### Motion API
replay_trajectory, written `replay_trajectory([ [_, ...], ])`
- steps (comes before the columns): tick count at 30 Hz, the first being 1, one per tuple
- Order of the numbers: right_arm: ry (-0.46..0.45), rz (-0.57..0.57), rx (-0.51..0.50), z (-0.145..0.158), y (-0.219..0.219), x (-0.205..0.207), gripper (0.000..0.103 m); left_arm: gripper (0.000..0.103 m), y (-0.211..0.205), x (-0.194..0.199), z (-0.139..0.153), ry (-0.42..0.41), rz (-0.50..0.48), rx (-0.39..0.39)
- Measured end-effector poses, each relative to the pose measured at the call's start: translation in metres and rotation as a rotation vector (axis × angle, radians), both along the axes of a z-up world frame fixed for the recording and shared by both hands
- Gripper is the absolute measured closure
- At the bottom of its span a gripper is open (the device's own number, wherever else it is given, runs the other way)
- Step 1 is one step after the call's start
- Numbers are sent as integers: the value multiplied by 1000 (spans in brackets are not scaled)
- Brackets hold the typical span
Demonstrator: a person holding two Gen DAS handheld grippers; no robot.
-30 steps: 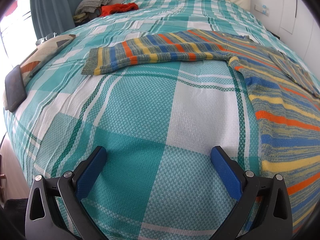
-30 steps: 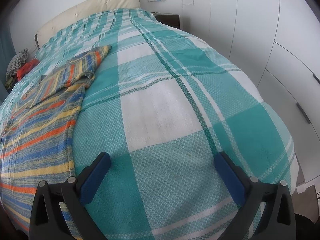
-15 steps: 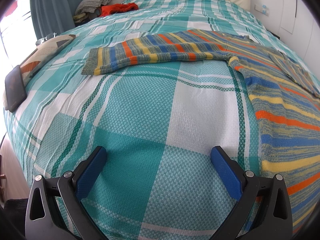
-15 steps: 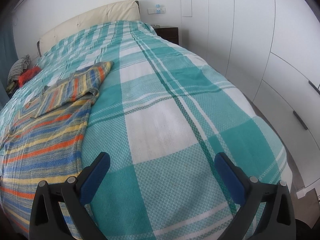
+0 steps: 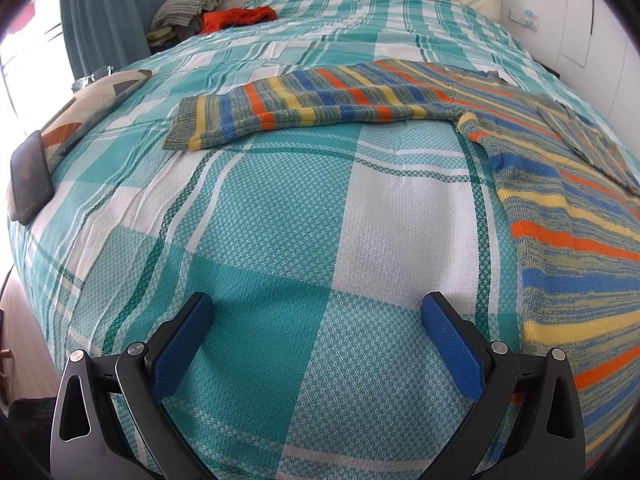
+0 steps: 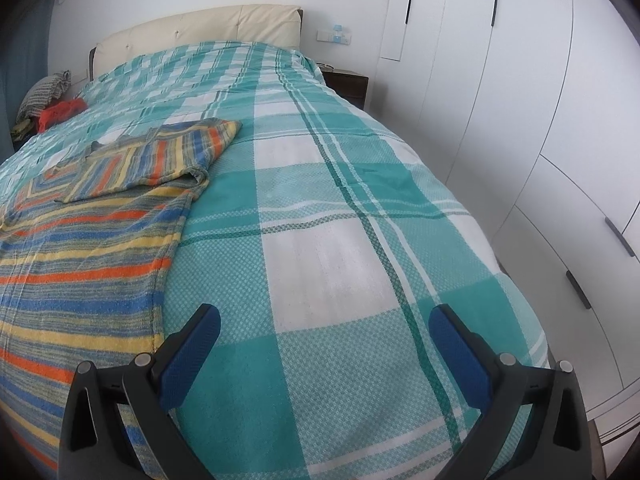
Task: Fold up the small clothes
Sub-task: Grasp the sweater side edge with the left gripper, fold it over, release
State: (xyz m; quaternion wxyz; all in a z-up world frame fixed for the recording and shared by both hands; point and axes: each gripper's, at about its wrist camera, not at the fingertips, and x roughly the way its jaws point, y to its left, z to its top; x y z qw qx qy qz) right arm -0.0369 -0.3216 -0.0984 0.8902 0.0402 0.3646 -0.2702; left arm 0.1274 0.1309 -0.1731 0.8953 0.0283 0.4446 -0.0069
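The fold looks half begun: the multicoloured striped knitted sweater [image 5: 568, 216] lies flat on the bed's teal-and-white checked cover [image 5: 280, 216], one sleeve already folded across its body at centre left of the right wrist view, the other sleeve [image 5: 304, 110] stretched out toward upper left in the left wrist view. Next, I judge, that outstretched sleeve needs pinching near its cuff and carrying over the body. The left tongs [image 5: 318, 336] and right tongs [image 6: 324, 344] both stand wide apart, holding nothing, above bare cover beside the hem.
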Motion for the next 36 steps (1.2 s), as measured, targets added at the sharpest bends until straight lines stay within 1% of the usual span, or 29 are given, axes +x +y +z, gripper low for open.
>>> replay_trajectory([
  [7,-2,8,16,-1,-1,0,0,0,-1,1,3,1,1,10],
  [9,3,15,20,-2,0,0,0,1,-1,4,16,21,-10,34],
  [10,3,18,22,-2,0,0,0,1,3,5,28,0,-17,27],
  [11,1,19,25,-2,0,0,0,1,12,5,43,-50,-14,-5],
  [12,-4,20,28,-1,0,0,0,1,24,9,58,-91,-2,-55],
  [13,-9,20,33,-1,-1,-1,0,1,40,20,70,-97,12,-113],
  [15,-13,23,45,0,-2,0,0,1,74,59,78,-26,67,-218],
  [16,-14,24,52,0,-3,0,0,1,93,80,78,8,116,-257],
  [17,-15,25,58,-1,-4,1,0,1,111,99,75,36,167,-291],
  [19,-16,26,65,-1,-5,3,0,3,140,135,59,108,247,-358],
  [20,-16,28,66,-1,-5,4,0,10,148,149,50,145,263,-390],
  [21,-14,31,64,-2,-4,5,0,26,151,161,40,184,256,-424],
  [23,-1,40,56,-3,0,6,0,38,148,181,22,267,216,-476],
  [24,8,44,51,-5,1,6,0,60,143,184,19,269,204,-470],
  [25,17,49,46,-6,3,7,0,88,139,188,21,253,201,-444],
  [26,25,53,41,-7,4,8,0,100,136,192,25,256,202,-439],
  [27,28,57,37,-7,5,9,0,100,132,194,35,236,205,-434],
  [28,27,60,38,-7,5,9,0,100,125,196,52,192,188,-416],
  [30,19,69,50,-6,5,10,0,100,100,198,97,105,102,-392],
  [32,11,80,62,-4,4,10,0,100,58,198,145,29,-16,-341],
  [33,6,85,69,-3,4,10,0,100,34,198,167,1,-84,-333],
  [35,-6,89,85,-2,3,10,0,100,-22,191,202,-40,-226,-312],
  [36,-9,88,96,-1,2,10,0,100,-51,186,213,-53,-293,-292],
])
